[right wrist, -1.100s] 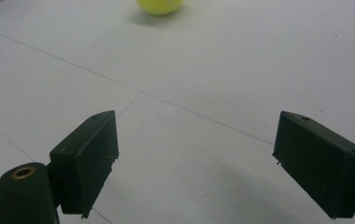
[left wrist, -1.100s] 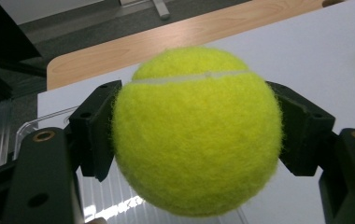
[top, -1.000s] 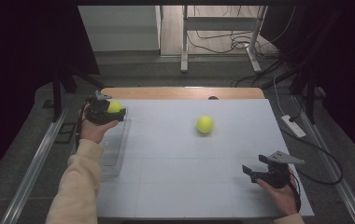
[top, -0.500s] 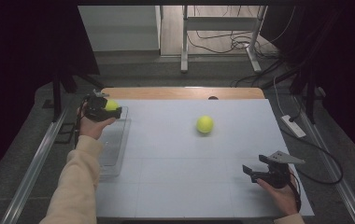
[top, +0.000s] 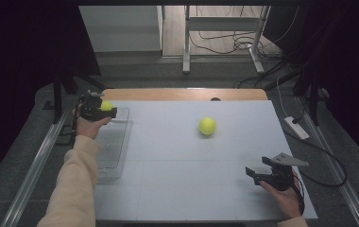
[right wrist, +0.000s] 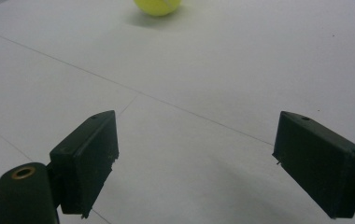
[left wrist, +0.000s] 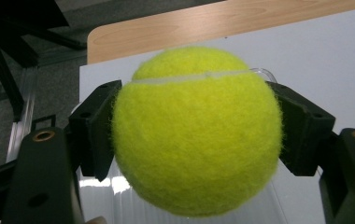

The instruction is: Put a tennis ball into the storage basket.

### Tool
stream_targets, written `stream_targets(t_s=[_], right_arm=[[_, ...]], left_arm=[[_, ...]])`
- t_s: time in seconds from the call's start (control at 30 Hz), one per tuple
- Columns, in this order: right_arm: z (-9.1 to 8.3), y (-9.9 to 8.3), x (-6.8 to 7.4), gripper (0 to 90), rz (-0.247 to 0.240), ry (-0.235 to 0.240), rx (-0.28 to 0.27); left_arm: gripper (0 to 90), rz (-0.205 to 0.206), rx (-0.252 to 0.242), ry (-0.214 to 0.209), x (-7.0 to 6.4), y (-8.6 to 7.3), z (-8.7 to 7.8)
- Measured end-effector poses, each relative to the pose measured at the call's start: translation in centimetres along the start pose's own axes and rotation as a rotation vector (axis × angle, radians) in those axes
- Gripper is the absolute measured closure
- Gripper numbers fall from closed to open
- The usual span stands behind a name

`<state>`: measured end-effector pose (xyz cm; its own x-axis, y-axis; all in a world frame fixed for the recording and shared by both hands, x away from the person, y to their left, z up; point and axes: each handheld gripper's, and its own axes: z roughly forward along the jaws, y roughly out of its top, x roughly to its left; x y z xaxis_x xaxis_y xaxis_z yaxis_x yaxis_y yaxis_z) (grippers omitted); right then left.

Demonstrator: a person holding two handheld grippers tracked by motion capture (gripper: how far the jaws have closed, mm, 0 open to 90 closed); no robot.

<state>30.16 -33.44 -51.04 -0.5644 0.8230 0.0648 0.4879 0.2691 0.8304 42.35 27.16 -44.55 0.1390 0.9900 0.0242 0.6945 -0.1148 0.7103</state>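
Table [top: 182,189] with a white top fills the middle of the high view, a strip of bare wood showing along its far edge; its near edge is cut off at the bottom of that view. Clear tray [top: 114,146] lies along the table's left side, its walls faint and hard to trace against the white; in the left gripper view just a glossy patch of it and a bit of its rim show past the ball. Left gripper [top: 103,109] hangs over the tray's far end, its 2 jaws clamped on a tennis ball [left wrist: 195,130], 1 pad pressed to each side. From above, most of this ball is hidden by the gripper body and the hand, leaving a small yellow patch. Whether the ball touches the tray cannot be told. Right gripper [right wrist: 199,158] rests low over the near right part of the table, its jaws spread wide with bare table between them. Second tennis ball [top: 207,126] sits loose on the table right of centre, well apart from both grippers; the right gripper view cuts off its upper part.
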Motion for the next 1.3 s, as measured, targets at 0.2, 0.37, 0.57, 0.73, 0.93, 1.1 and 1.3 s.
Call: stream_targets(t_s=[0.2,0.37,0.57,0.73,0.93,1.1,1.3], right_arm=[[0.0,0.0,0.0,14.0,0.001,0.003,-0.002],[0.0,0.0,0.0,14.0,0.0,0.003,-0.002],[0.0,-0.1,0.0,14.0,0.0,0.003,-0.001],[0.0,-0.1,-0.1,14.0,0.0,0.002,0.001],[0.0,-0.1,0.0,14.0,-0.002,0.002,0.002],[0.0,-0.2,-0.1,14.0,-0.002,-0.001,0.004],[0.0,-0.2,-0.1,14.0,-0.003,-0.002,0.005]], left_arm=[[26.6,0.007,0.02,0.004,-0.1,-0.1,0.4],[26.6,0.003,0.035,0.004,0.0,-0.1,0.7],[26.5,0.002,0.076,0.013,0.4,-0.3,1.4],[26.5,0.0,0.101,0.013,0.7,-0.6,2.0],[26.5,0.0,0.132,0.012,1.1,-0.9,2.6],[26.4,0.001,0.155,0.008,1.3,-1.0,3.0],[26.4,-0.002,0.186,0.011,1.5,-1.4,3.8]])
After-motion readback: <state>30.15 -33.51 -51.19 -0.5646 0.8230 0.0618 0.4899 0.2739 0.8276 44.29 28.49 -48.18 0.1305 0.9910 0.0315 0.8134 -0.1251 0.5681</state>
